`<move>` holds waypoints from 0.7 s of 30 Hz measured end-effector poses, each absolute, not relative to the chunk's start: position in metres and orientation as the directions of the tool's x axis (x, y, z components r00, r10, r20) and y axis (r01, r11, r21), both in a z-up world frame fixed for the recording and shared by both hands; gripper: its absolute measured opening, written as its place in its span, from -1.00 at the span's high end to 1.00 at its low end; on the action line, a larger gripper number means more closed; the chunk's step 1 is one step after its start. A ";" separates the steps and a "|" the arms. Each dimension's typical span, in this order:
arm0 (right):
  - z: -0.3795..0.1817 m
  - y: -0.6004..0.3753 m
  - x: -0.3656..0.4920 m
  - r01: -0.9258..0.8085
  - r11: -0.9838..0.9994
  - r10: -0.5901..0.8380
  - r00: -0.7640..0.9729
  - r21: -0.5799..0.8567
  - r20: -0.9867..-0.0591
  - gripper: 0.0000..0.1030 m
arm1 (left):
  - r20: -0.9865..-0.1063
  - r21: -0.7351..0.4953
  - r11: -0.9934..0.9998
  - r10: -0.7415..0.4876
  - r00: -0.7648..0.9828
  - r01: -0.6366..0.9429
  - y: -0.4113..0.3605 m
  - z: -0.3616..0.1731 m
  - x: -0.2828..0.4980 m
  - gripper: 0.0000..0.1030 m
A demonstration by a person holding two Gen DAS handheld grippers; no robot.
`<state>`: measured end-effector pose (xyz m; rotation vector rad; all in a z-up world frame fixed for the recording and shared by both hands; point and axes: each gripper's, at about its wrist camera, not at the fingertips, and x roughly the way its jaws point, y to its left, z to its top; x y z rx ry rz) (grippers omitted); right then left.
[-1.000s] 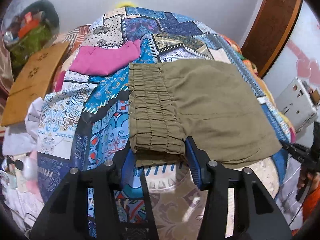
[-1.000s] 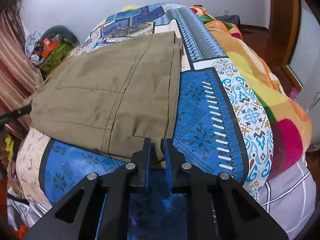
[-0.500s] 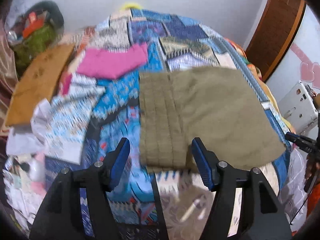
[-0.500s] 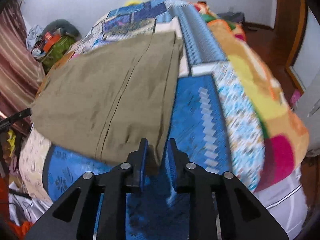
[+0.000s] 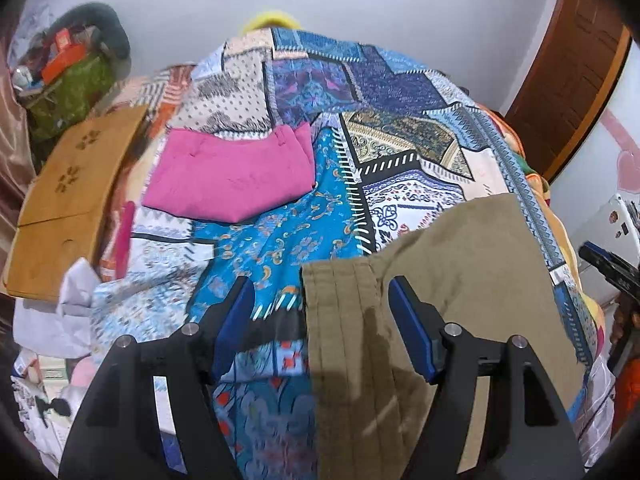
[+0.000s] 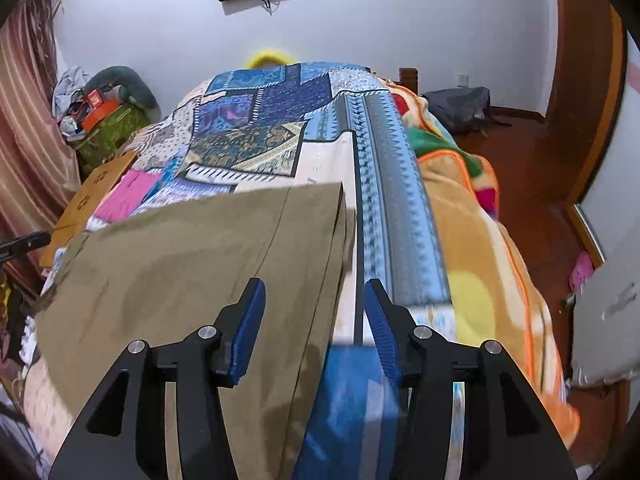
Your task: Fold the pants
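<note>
At six o'clock, the pants [image 5: 460, 280] lie unheld between spread jaws of both grippers [image 5: 322, 312] [image 6: 314, 316]; slippage off the bed [image 6: 400, 208] is risked.

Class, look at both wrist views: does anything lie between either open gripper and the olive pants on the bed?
Nothing visible does. The left gripper is open with the olive pants waistband edge between its fingers. The right gripper is open over the pants' other edge. The pink garment lies farther up the bedspread, apart.
</note>
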<state>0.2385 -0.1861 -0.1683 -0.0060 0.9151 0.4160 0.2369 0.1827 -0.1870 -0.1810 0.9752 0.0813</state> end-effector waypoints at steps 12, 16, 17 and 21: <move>-0.235 -0.121 0.326 -0.445 0.880 0.355 0.382 0.167 -0.854 0.08 | -0.870 -0.168 0.973 -0.071 0.488 -0.157 0.192 -0.238 0.281 -0.39; -0.251 -0.121 0.330 -0.437 0.880 0.360 0.360 0.185 -0.861 0.07 | -0.865 -0.217 0.950 -0.081 0.495 -0.224 0.203 -0.245 0.278 -0.39; -0.250 -0.124 0.330 -0.431 0.882 0.361 0.356 0.191 -0.862 0.07 | -0.865 -0.212 0.951 -0.076 0.495 -0.226 0.202 -0.244 0.277 -0.39; -0.238 -0.124 0.323 -0.425 0.894 0.305 0.352 0.139 -0.885 0.07 | -0.863 -0.129 0.971 -0.009 0.505 -0.203 0.188 -0.225 0.272 -0.38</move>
